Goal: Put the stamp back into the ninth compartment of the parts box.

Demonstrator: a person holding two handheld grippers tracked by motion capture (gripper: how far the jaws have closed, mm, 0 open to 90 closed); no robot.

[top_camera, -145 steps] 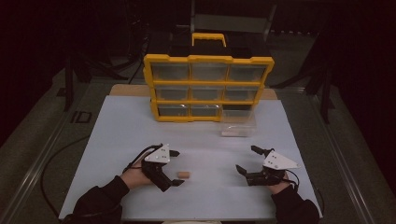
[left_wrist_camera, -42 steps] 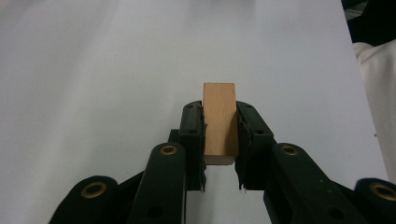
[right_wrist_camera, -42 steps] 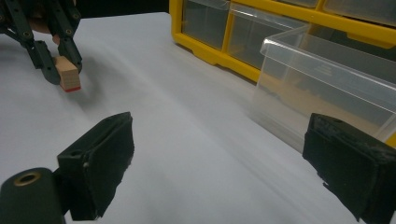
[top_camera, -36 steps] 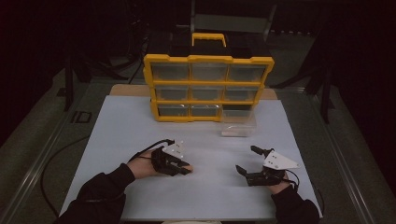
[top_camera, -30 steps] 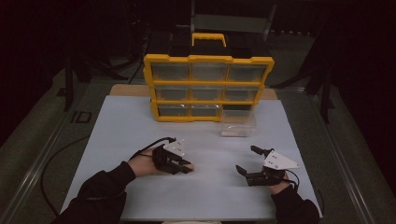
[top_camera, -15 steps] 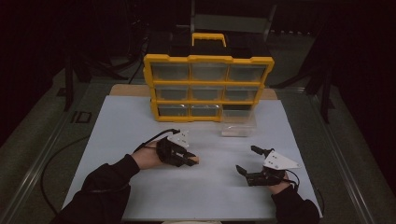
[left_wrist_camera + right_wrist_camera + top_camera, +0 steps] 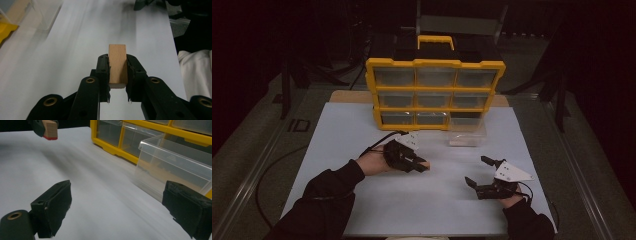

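The left gripper (image 7: 421, 165) is clamped on a small rectangular block of pale wood (image 7: 117, 65), both black jaws pressing its long sides about midway along, so that one end sticks out ahead of the tips. In the right gripper view the same block (image 7: 50, 130) hangs clear of the white table sheet (image 7: 342, 130), and a red face shows on its underside. The block is in the air, in front of the yellow organiser with clear plastic drawers (image 7: 435, 93) and to the left of the clear plastic drawer (image 7: 467, 133) that stands pulled out on the sheet just before the organiser.

The step in hand looks like carrying the block to that loose drawer. To do it well, keep the grip firm and square: the wood is smooth and the hold is narrow, so any twist of the wrist could let it pivot between the pads. Carry it high enough to clear the drawer's front wall, bring it over the middle of the drawer, lower it inside, and only then let go, so it does not bounce off the light plastic or push the drawer back.

The right gripper (image 7: 479, 173) rests low on the sheet, nearer the person than the loose drawer, its jaws wide apart with nothing between them. It could steady the drawer if it slides.
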